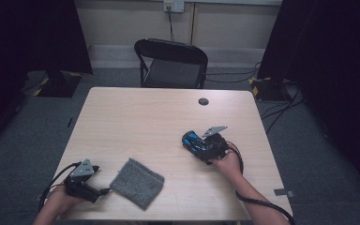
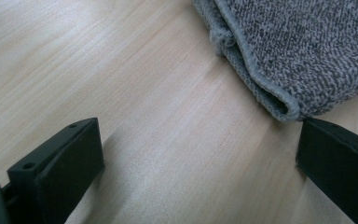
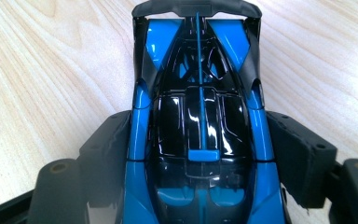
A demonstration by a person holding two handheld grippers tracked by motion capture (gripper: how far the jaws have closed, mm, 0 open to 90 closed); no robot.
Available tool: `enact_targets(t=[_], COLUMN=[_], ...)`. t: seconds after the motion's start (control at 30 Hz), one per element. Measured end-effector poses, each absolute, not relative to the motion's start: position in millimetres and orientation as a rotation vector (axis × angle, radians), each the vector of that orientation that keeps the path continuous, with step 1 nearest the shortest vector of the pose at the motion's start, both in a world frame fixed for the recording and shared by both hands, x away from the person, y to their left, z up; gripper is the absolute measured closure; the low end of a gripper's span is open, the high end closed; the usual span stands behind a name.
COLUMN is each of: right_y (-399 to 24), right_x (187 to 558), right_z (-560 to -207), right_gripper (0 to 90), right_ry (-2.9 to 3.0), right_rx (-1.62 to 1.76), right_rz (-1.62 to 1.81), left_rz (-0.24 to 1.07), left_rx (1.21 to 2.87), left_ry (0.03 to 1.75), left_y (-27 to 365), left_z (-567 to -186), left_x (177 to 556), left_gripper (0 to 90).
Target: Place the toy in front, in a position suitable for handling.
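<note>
Right gripper view: glossy blue-and-black toy car [image 3: 200, 140] clamped between jaws.

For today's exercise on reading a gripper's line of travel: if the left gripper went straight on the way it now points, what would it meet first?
Most likely the folded grey cloth. The left gripper is open over bare table, and the cloth's folded edge lies just ahead, toward one jaw's side. Its height above the table is unclear.

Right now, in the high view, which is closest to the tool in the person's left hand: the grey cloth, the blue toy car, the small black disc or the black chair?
1. Grey knitted cloth, just beside the left tool.
2. Blue and black toy car, mid-table, in the right tool.
3. Small black disc, near the table's far edge.
4. Black folding chair, beyond the table.
</note>
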State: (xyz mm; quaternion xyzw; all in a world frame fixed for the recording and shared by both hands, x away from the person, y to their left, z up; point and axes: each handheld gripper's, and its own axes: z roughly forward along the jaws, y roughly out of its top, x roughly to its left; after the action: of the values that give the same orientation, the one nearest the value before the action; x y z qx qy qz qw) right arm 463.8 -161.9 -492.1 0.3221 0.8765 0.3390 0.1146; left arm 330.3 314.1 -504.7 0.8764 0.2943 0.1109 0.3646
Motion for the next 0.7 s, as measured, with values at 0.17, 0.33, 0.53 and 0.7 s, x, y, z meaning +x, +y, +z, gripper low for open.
enact_targets(t=[0.17, 0.33, 0.53, 0.7], right_y=[-159.4, -157.9, -159.9, -165.2], right_x=[466.0, 466.2, 468.6, 465.5], right_z=[-491.5, -493.2, -494.0, -490.4], right_gripper=[26.6, 26.5, 23.6, 16.8], right_ry=[2.578, 2.565, 2.591, 2.59], right_rx=[0.914, 0.925, 0.945, 0.931], right_rz=[0.985, 1.001, 1.005, 1.017], left_rz=[0.285, 0.284, 0.285, 0.285], left_rx=[2.254, 2.254, 2.254, 2.254], left_ry=[0.757, 0.758, 0.757, 0.757], left_y=[314.1, 314.0, 314.1, 314.1], left_z=[-504.7, -504.8, -504.7, -504.7], left_x=[330.4, 330.3, 330.3, 330.4], left_gripper=[0.0, 0.0, 0.0, 0.0])
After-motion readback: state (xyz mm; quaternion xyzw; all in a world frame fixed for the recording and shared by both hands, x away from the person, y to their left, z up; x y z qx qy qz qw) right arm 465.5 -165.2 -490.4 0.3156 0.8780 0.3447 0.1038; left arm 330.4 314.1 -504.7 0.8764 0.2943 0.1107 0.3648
